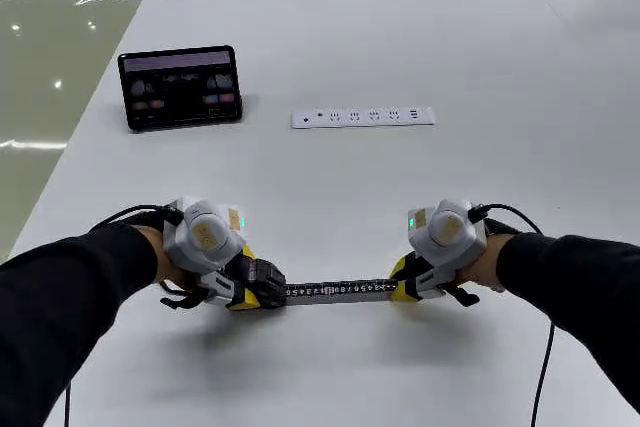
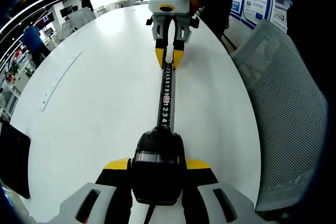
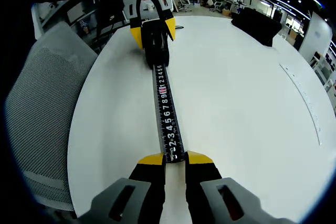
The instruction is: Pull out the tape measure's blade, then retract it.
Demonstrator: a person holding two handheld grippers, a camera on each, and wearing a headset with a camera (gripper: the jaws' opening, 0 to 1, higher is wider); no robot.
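- Gripping the case (image 2: 158, 182) from both sides, the left gripper (image 2: 157, 164) has its yellow-tipped jaws closed on the black housing.
- The case sits between those jaws, low over the table (image 1: 400, 57). Whether it touches the surface cannot be told.
- The right gripper (image 3: 173, 159) has its jaws narrowed to a pinch on the free end of the blade (image 3: 166, 114). The yellow tips close on the blade at its lowest numerals.
- The blade is drawn part way out and runs straight from the case mouth to the right gripper, close along the table top.
- Blade face: dark with white numerals and one red-marked figure near mid-length. The printed side faces up.
- In the head view the case is at near left and the blade end at near right, both close to the table's front edge. The two grippers point at each other along the blade.
- A dark sleeve (image 1: 70, 277) reaches in behind each gripper, and a black cable (image 1: 120, 215) leaves each one.
- A tablet (image 1: 181, 86) stands propped at far left with its screen lit.
- A white power strip (image 1: 364, 117) lies flat near the table's middle, well apart from the blade.
- A grey mesh chair (image 2: 283, 103) stands beside the table edge in both gripper views.
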